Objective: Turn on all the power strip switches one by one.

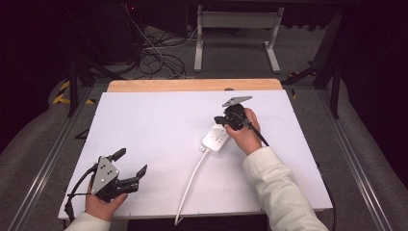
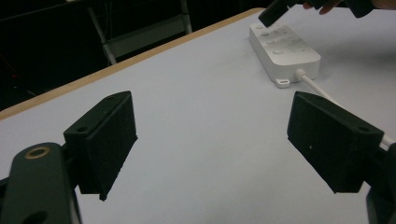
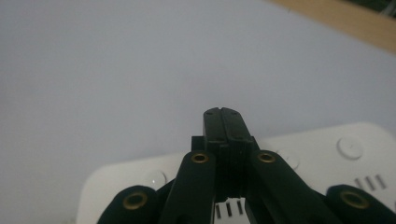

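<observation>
From the high view, the white power strip [image 1: 216, 138] lies right of the middle of the white table [image 1: 154, 120], its cord [image 1: 190, 180] trailing toward the near edge; the right tool [image 1: 225, 119] sits with its jaws together, tips over the strip's far end, while the left tool [image 1: 131, 168] rests near the table's near left corner, jaws apart and holding nothing.

In the left gripper view, the left tool [image 2: 212, 140] shows two flat, matte black pads spread wide over the smooth table [image 2: 196, 121]; the power strip [image 2: 285, 51] is a glossy, round-cornered plastic slab with round buttons, and the right tool's dark tip hangs just above it.

In the right gripper view, the right tool [image 3: 224, 122] is closed tight with nothing between the jaws; whether its tip touches the power strip [image 3: 327, 158] is hard to tell.

The likely risk: the hard tip pressing off-centre on a small smooth button could skid, or push the light strip across the slick table, since nothing steadies it.
</observation>
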A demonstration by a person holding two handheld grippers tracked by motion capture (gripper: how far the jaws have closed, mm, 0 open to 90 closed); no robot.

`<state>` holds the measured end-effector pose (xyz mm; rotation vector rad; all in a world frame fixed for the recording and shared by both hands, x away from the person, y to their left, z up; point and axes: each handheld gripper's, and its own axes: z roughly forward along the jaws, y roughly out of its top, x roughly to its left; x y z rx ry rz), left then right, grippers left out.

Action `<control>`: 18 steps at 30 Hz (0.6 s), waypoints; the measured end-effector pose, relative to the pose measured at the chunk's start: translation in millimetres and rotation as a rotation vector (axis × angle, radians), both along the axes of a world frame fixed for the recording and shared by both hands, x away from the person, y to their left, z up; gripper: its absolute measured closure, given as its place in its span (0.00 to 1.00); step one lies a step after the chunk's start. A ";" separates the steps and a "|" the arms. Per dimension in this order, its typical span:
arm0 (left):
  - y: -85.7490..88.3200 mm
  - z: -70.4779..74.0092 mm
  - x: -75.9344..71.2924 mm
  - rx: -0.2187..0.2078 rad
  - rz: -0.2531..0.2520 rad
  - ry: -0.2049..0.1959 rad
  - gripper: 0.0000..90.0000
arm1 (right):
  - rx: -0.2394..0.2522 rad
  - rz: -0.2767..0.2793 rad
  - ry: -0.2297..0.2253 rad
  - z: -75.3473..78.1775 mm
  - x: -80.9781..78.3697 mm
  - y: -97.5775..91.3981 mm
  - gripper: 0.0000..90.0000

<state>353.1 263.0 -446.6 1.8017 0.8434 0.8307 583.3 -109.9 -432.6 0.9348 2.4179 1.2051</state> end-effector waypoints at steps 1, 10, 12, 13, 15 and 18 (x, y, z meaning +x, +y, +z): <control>0.0 -0.3 0.8 0.000 0.001 0.000 0.18 | 0.002 -0.003 -0.009 4.3 -0.3 -0.1 1.00; -0.7 -0.3 -0.2 0.000 -0.001 0.003 0.18 | 0.031 -0.024 -0.012 11.9 2.9 -10.9 1.00; -0.7 -0.5 0.5 0.003 -0.001 0.003 0.18 | 0.032 -0.031 -0.018 13.3 3.7 -12.6 1.00; -0.8 -0.7 0.7 0.003 -0.002 0.005 0.18 | 0.029 -0.034 -0.023 13.5 4.3 -13.5 1.00; -0.6 -0.6 0.7 0.005 -0.002 0.002 0.18 | 0.024 -0.040 -0.027 13.5 5.7 -15.3 1.00; -0.6 -0.6 0.7 0.005 -0.002 0.003 0.18 | 0.022 -0.051 -0.024 11.7 9.4 -17.6 1.00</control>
